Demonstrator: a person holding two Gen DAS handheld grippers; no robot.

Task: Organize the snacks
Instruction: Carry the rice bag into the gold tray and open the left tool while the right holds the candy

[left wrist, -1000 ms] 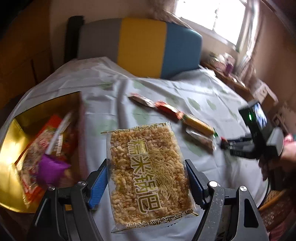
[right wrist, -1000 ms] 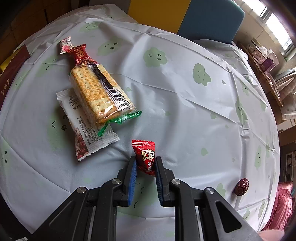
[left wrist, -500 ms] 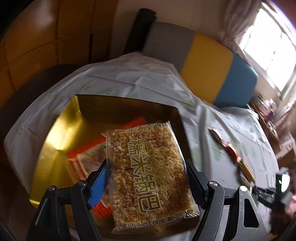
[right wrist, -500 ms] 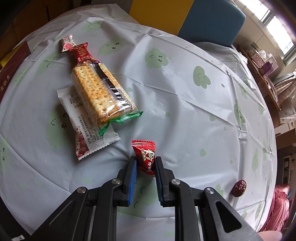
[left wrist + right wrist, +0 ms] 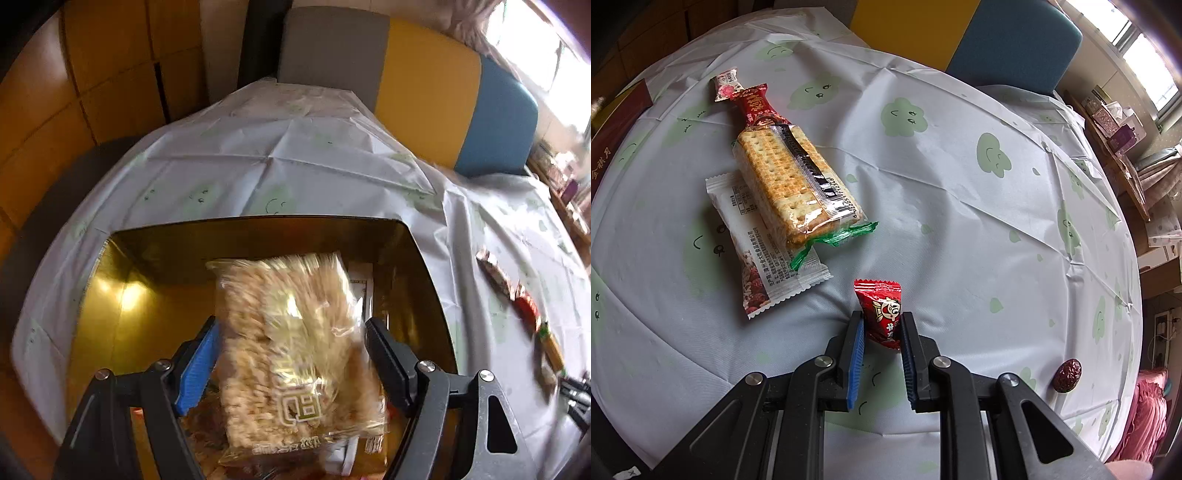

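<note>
Round table under a pale tablecloth (image 5: 960,192) printed with green smiling clouds; colour-block chair (image 5: 424,85) behind.

Gold-lined box (image 5: 122,295), left side of table: holds other packets, mostly hidden. Left gripper (image 5: 291,354) above it, jaws set wide, gripping a clear rice-crisp packet (image 5: 291,350) by its two long edges (packet blurred).

Right gripper (image 5: 882,332): nearly closed, pinching a small red candy (image 5: 881,310) just over the cloth.

On the cloth: cracker pack (image 5: 790,177) lying across a white snack bar wrapper (image 5: 764,251); red sachet (image 5: 753,103) and pink-white sweet (image 5: 727,83) at its far end; one red date (image 5: 1068,374) well apart, near the edge.
</note>
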